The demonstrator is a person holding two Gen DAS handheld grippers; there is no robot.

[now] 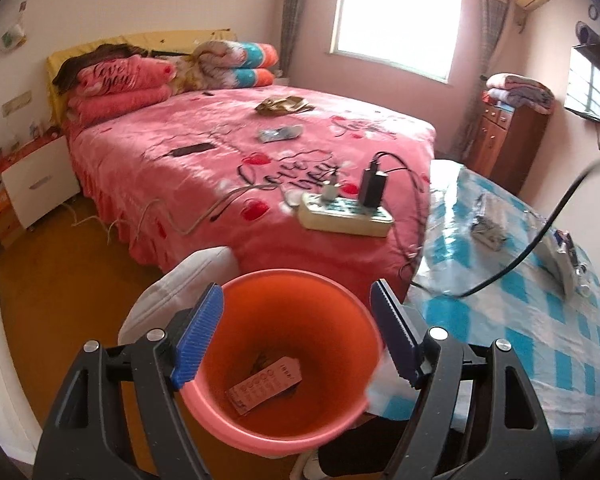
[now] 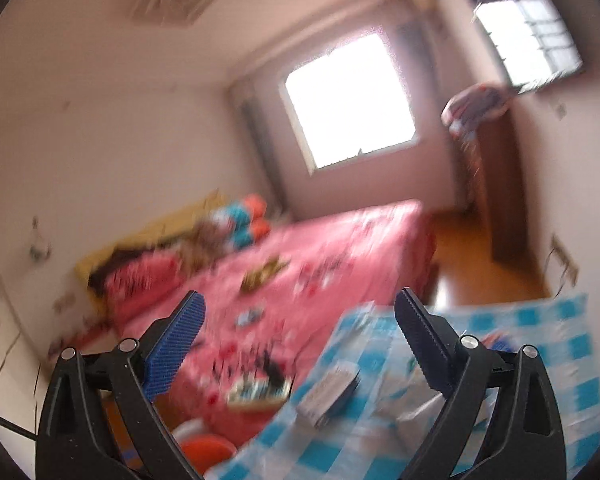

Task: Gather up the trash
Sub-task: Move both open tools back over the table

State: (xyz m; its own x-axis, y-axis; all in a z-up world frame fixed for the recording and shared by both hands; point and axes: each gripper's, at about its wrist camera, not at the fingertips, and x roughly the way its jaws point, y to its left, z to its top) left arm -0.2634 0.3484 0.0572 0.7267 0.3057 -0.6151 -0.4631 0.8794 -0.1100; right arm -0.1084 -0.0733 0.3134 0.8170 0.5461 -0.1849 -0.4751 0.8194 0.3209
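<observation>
My left gripper (image 1: 296, 300) is open and hangs over an orange-pink bucket (image 1: 220, 420) that stands on the floor by the bed. A pink printed card (image 1: 265, 385) lies on the bucket's bottom. On the pink bed (image 1: 148, 136) lie a gold crumpled wrapper (image 1: 285, 105) and a blue-grey wrapper (image 1: 280, 133). A small packet (image 1: 488, 226) lies on the blue checked cloth (image 1: 500, 312). My right gripper (image 2: 300, 312) is open and empty, raised above the checked cloth (image 2: 380, 432); its view is blurred. The gold wrapper (image 2: 262, 274) and a grey packet (image 2: 328, 398) show there too.
A power strip (image 1: 346, 216) with chargers and cables sits at the bed's near edge. A dark phone-like object (image 1: 192, 149) lies mid-bed. A white nightstand (image 1: 40, 184) stands left of the bed, a wooden cabinet (image 1: 508, 144) at the right wall. A black cable (image 1: 540, 236) crosses the checked cloth.
</observation>
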